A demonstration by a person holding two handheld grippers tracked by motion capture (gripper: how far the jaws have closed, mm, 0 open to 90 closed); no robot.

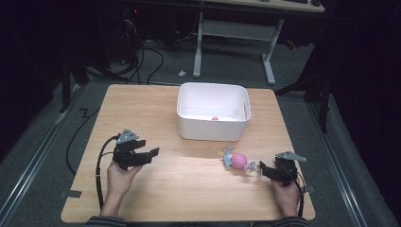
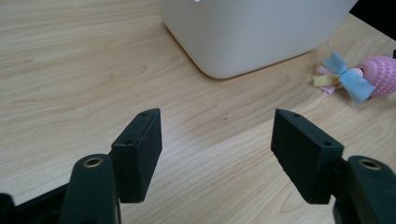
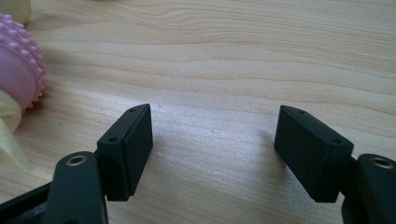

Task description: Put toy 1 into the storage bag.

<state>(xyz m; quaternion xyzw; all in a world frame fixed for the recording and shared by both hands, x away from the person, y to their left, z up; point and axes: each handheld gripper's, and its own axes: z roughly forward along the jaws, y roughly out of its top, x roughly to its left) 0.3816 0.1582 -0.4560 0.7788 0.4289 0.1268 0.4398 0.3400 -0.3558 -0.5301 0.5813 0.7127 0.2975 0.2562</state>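
A pink knobbly toy [image 1: 239, 161] with pale blue and yellow ribbon bows at its ends lies on the wooden tabletop [image 1: 189, 189], in front of the white bin [image 1: 213, 115] and toward its right corner, apart from it. The bin stands at the middle of the far half of the tabletop; inside it, against the near wall, sits one small pink thing [image 1: 215, 118], too small to tell what it is.

The right tongs [image 1: 261, 168] rest on the tabletop just beside the toy's right end, jaws spread wide with bare wood between them; in the right gripper view the toy [image 3: 21, 70] sits off to the left of the jaws. The left tongs [image 1: 152, 152], well apart at the left side, also stand wide and hold nothing, pointing toward the bin [image 2: 252, 32] and toy [image 2: 369, 77].

Two tongs, one bin, one toy on the tabletop.
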